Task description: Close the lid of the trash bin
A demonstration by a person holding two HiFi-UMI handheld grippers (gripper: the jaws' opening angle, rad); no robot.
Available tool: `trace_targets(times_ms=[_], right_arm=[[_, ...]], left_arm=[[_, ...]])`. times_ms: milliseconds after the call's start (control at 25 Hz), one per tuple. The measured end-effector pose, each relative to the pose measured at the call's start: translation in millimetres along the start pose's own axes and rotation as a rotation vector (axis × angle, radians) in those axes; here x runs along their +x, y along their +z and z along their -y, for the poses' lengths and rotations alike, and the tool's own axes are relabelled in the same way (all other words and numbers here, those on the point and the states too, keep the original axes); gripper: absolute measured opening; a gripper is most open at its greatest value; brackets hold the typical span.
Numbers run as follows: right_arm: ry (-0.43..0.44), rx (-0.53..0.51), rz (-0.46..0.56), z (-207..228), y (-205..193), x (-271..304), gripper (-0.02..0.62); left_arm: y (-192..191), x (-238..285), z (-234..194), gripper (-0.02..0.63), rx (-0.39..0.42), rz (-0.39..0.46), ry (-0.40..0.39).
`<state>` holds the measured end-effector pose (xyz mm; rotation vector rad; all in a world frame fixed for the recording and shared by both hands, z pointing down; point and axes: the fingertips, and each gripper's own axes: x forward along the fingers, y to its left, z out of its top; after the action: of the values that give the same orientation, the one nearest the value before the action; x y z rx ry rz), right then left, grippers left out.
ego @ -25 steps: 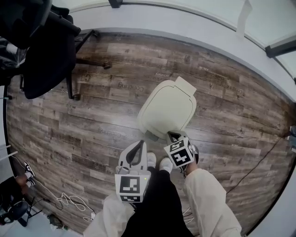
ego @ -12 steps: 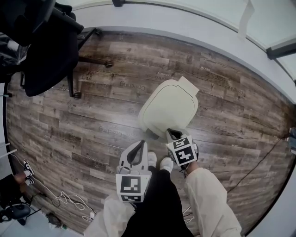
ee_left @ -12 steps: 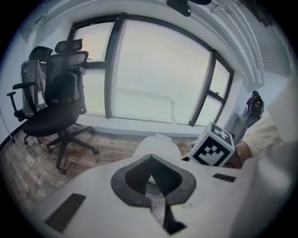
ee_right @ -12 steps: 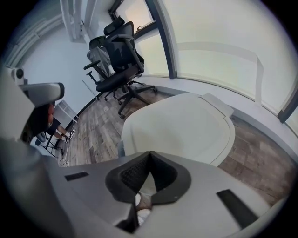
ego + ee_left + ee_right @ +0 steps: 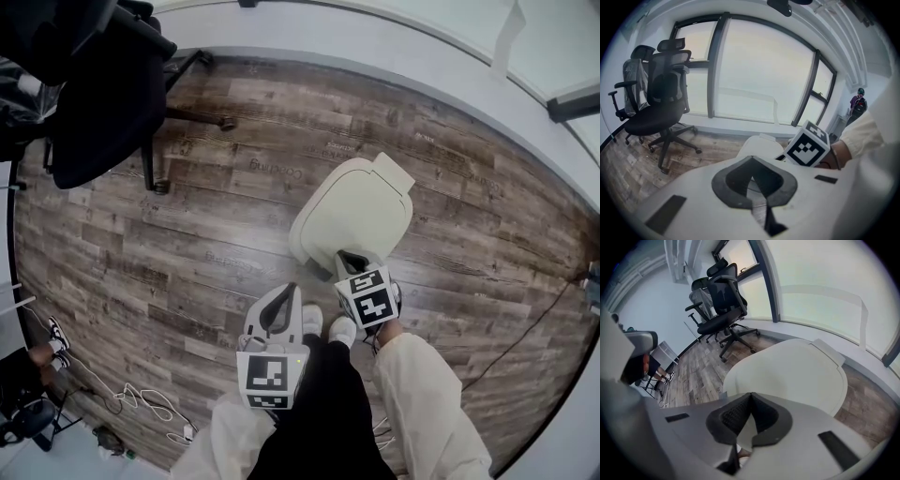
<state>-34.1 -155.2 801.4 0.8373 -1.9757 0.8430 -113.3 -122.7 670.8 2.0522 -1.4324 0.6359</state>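
Note:
A cream trash bin stands on the wood floor with its lid lying flat on top. My right gripper hovers at the bin's near edge, jaws shut with nothing between them; its tips point over the lid. My left gripper hangs to the left of the bin, apart from it and closer to my legs, also shut and holding nothing. In the left gripper view the bin shows beyond the tips, with the right gripper's marker cube beside it.
A black office chair stands at the far left, with a second one behind it. White cables lie on the floor near left, a dark cable at right. A window wall runs behind the bin. My shoes stand just before it.
The head view has shifted a little, so the bin and right gripper sit slightly further right. The lid lies flat in all frames, and both grippers keep their places by the bin.

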Motion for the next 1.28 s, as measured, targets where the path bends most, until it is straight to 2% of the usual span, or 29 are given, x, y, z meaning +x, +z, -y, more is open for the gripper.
trace_targets(times_ms=[360,760,960,1280], right_arm=[[-0.025,-0.012,-0.046,2.6,-6.5,10.9,0.025],[-0.046,0.022,0.047,1.1,-1.2,-6.8,0.025],[-0.069,0.067,0.114,-5.7,7.0,-67.0,0.024],[-0.133,0.195,0.266,-12.6,37.4,-219.9,0.023]], left_arm=[[-0.5,-0.3,-10.0,0.008,-0.014,0.002,0.010],[1.4,-11.9,-14.5,0.008,0.010,0.011,0.018],[27.1,-39.3,-3.5,0.008,0.056,0.030,0.005],[96.4,-110.3,31.4,0.008,0.122,0.070,-0.012]])
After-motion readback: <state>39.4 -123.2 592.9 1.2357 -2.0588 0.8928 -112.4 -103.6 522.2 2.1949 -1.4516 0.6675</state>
